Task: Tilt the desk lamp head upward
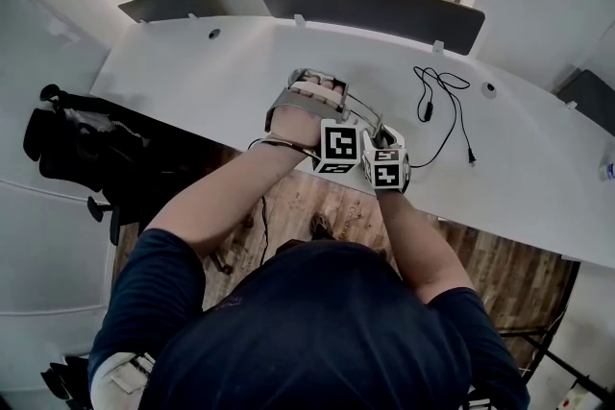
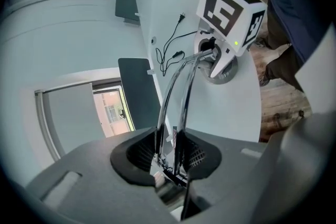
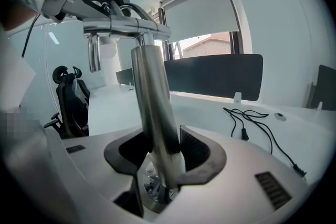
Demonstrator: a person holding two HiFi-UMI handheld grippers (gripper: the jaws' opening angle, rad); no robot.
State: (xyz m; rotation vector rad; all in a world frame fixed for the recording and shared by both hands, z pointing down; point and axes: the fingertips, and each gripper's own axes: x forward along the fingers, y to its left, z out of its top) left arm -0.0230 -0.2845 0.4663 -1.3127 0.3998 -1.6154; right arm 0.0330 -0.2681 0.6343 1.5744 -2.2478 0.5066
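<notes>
Desk lamp (image 3: 149, 76) stands on the white tabletop (image 1: 240, 62) near its front edge, right in front of the person. Right hand-held gripper (image 3: 163, 157) is clenched around the thick upright chrome post, low down, just above the round base (image 2: 223, 75). Left hand-held gripper (image 2: 170, 157) is clamped on the twin chrome rods (image 2: 176, 97) of the lamp arm, higher up, with both rods running between its pads. In the head view the two marker cubes sit just beside each other. Lamp head itself not clearly made out. Black cable (image 1: 442, 101) lies loose on the tabletop to the right, apart from the lamp. Black office chair (image 1: 77, 139) at the left.
</notes>
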